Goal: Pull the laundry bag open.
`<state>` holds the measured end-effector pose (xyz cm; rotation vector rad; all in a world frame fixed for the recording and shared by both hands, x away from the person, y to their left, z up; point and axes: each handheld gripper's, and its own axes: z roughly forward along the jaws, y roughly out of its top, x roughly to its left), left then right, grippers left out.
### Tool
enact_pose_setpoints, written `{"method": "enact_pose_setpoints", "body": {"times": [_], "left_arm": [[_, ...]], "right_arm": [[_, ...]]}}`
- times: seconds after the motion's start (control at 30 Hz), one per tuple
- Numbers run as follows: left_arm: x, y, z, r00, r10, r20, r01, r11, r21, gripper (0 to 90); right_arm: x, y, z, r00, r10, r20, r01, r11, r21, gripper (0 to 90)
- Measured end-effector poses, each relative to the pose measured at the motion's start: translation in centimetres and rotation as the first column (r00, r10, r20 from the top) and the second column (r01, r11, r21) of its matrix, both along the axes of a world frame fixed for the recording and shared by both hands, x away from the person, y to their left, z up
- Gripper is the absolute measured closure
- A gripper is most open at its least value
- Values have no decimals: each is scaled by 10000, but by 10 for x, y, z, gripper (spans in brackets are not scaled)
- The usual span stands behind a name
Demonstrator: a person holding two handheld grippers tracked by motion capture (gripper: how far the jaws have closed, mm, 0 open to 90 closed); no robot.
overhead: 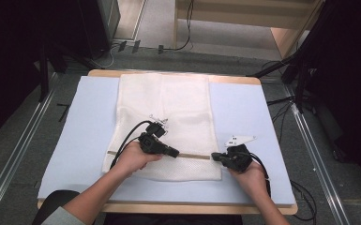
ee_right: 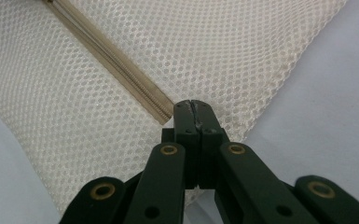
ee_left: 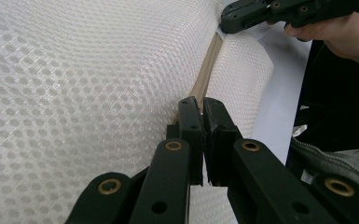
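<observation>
- While both claws are clamped along the tan zipper, the white mesh bag lies flat on the pale blue mat of the worktop, its zipper running left to right across the near part of the bag.
- The left claw sits at about the middle of the zipper line; in the left gripper view its jaws are pressed together on the zipper, apparently on the slider or pull, which I cannot make out between the pads.
- The right claw is at the right end of the zipper, by the bag's right edge; in the right gripper view its jaws are fully closed, pinching the mesh just where the zipper tape ends.
- Risk, as I judge it: if the left claw pulls at an angle to the zipper rather than along it, the slider could jam or slip out of the pads.
- If the right claw's pinch on the thin mesh gives way, the bag would bunch up and slide with the pull instead of staying taut.
- The mesh bulges beside the zipper near the left claw; loose mesh there could snag in the teeth.
</observation>
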<state>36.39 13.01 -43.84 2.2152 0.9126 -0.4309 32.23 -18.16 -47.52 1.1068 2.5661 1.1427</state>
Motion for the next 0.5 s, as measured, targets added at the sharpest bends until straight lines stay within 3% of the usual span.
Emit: {"method": "enact_pose_setpoints", "body": {"times": [0.5], "left_arm": [[-1, 21, 3, 9997, 223, -108, -224, 9997, -46, 892]], "right_arm": [[0, 0, 0, 10000, -1, 59, 2, 10000, -17, 900]]}}
